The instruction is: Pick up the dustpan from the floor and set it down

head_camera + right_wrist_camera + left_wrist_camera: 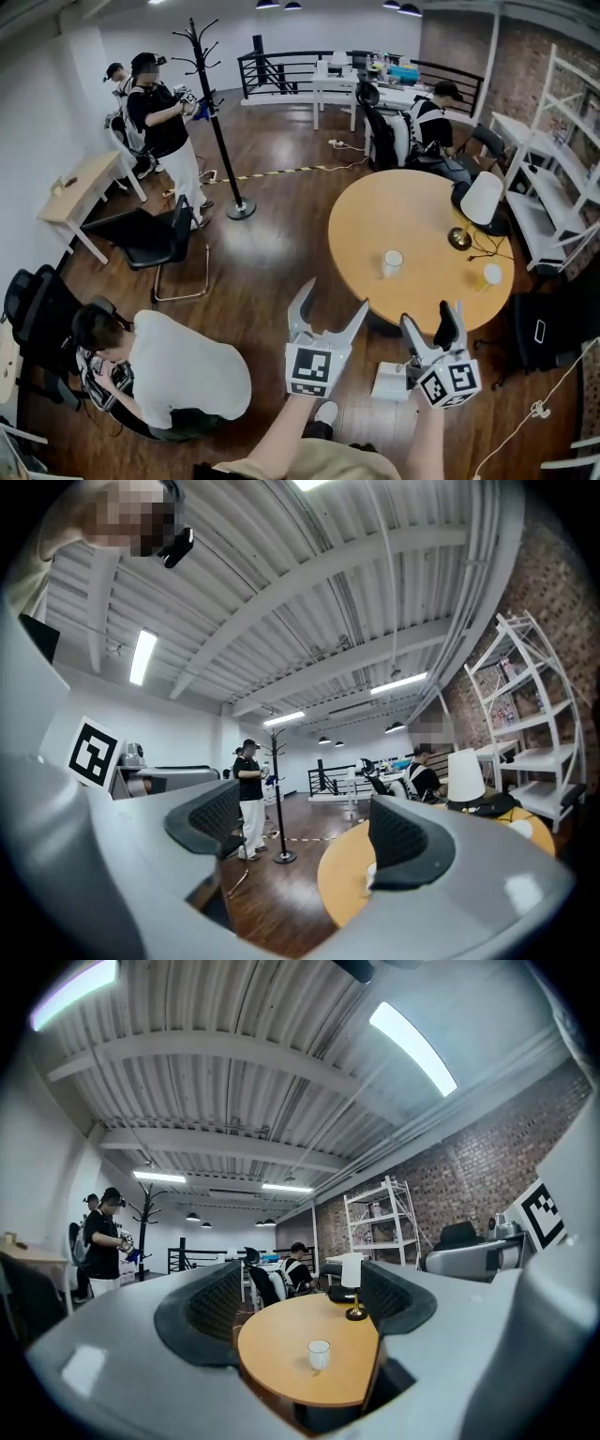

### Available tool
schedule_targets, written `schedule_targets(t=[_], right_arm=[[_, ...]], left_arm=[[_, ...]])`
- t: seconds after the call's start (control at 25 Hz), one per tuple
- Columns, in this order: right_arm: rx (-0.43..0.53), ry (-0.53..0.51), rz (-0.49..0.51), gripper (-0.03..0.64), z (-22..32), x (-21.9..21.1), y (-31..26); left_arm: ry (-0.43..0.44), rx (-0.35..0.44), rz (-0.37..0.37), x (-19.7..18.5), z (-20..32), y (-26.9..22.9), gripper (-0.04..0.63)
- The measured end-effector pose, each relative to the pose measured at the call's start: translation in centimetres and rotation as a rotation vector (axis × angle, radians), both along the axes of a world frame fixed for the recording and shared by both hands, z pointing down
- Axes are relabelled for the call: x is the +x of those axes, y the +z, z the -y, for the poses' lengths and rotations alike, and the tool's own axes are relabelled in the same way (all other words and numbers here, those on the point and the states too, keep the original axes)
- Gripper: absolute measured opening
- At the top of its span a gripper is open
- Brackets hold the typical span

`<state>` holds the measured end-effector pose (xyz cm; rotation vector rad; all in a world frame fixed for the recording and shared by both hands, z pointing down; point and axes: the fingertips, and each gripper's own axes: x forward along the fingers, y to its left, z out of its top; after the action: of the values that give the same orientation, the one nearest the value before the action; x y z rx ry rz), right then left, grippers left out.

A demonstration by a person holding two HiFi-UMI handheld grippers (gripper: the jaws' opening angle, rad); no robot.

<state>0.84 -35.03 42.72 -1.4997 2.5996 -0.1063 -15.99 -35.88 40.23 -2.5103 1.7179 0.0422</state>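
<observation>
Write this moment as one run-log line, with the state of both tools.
left tool: open, empty | right tool: open, empty | both: held level, near round table | task: nothing picked up yet

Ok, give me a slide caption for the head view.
Open, empty left gripper and right gripper held out beside a round table bearing a cup and lamp.
</observation>
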Motion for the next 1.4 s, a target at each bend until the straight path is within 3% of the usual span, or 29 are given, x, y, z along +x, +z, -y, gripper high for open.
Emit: schedule_targets(t=[0.16,0.4,0.56,0.68,0.84,0.92,1.12,1.4], right_arm=[[0.034,0.075,-0.029,0.423,3.2,2.4,-0.4],[-0.016,0.248,-0.051,0.422,4.2,11.6,2.2],[-0.059,0.370,-0.101,0.362,2.1,18.0,8.7],[-0.153,0.425,-0.129,0.353,0.0,22.0,15.7],[-0.240,0.480,-0.058,0.353,-2.2,25.7,23.6],[-0.276,0.489,-0.012,0.353,-2.1,26.8,26.7],[-0.411,0.465,-0.006,0.353,-0.1,28.5,34.1],[-0.480,0.372,-0.055,0.353,6.4,28.5,37.3]], left_arm=[[0.050,-0.017,-0.020,1.6,5.9,0.8,0.377],[0.155,-0.058,-0.007,7.0,10.6,2.3,0.374],[0.195,-0.087,0.000,10.0,12.4,3.3,0.374],[0.217,-0.114,0.002,12.2,13.4,4.1,0.374],[0.223,-0.131,0.023,14.0,14.1,4.8,0.374],[0.212,-0.133,0.025,14.3,14.5,5.2,0.374],[0.179,-0.152,0.035,14.9,15.0,6.6,0.376],[0.096,-0.170,0.104,14.2,14.5,6.3,0.374]])
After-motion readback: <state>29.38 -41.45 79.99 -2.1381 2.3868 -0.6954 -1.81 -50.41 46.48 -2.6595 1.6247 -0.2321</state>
